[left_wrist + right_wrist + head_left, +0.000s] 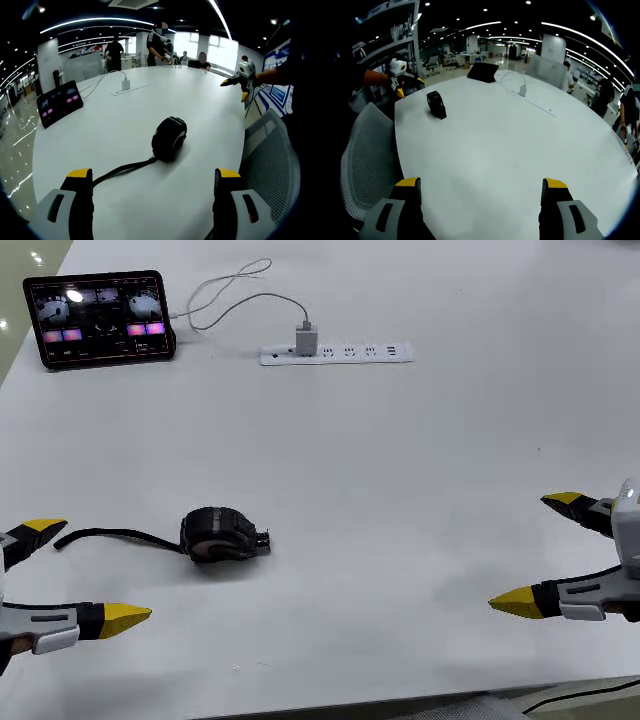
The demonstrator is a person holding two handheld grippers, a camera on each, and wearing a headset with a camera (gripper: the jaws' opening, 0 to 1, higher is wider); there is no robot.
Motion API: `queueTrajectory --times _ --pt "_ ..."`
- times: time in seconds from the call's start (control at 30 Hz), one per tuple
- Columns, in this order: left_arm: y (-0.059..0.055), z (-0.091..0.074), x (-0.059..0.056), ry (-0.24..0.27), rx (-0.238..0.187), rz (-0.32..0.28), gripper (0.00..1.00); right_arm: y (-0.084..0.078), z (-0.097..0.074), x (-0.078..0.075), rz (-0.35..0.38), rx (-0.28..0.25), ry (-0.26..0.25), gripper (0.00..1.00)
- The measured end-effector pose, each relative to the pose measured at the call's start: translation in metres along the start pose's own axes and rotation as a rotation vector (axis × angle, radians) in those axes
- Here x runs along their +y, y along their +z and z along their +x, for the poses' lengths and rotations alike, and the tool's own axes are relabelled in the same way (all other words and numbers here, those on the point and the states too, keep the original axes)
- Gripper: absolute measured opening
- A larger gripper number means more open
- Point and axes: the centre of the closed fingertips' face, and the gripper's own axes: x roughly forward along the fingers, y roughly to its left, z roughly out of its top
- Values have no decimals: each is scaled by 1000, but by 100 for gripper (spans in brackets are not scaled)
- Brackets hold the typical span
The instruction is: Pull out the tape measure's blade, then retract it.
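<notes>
A black tape measure (221,534) lies on the white table (400,470), its black wrist strap (110,536) trailing to the left; no blade is drawn out. My left gripper (85,570) sits at the left front edge, open, its yellow tips either side of the strap's end. In the left gripper view the tape measure (169,138) lies ahead of the open left gripper (154,175), a short way off. My right gripper (545,552) hovers open at the right edge, far from the tape. The right gripper view has the tape measure (436,104) far off, beyond the open right gripper (482,182).
A tablet (99,318) with a lit screen stands at the back left. A white power strip (337,353) with a charger and cable lies at the back centre. A mesh chair (365,155) stands by the table edge. People stand in the background.
</notes>
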Motion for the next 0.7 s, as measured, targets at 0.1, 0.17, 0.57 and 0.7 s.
queueTrajectory --times 0.1,0.17,0.57,0.7 --pt "1 4 2 -11 7 15 99 3 4 0 -4 8 1 99" --pt "3 7 2 -33 8 23 99 7 7 2 -24 1 13 99" --pt "22 27 -5 -125 37 89 99 28 18 4 -83 -24 44 99" --pt "30 34 -9 -161 15 127 99 31 23 5 -97 -24 54 99"
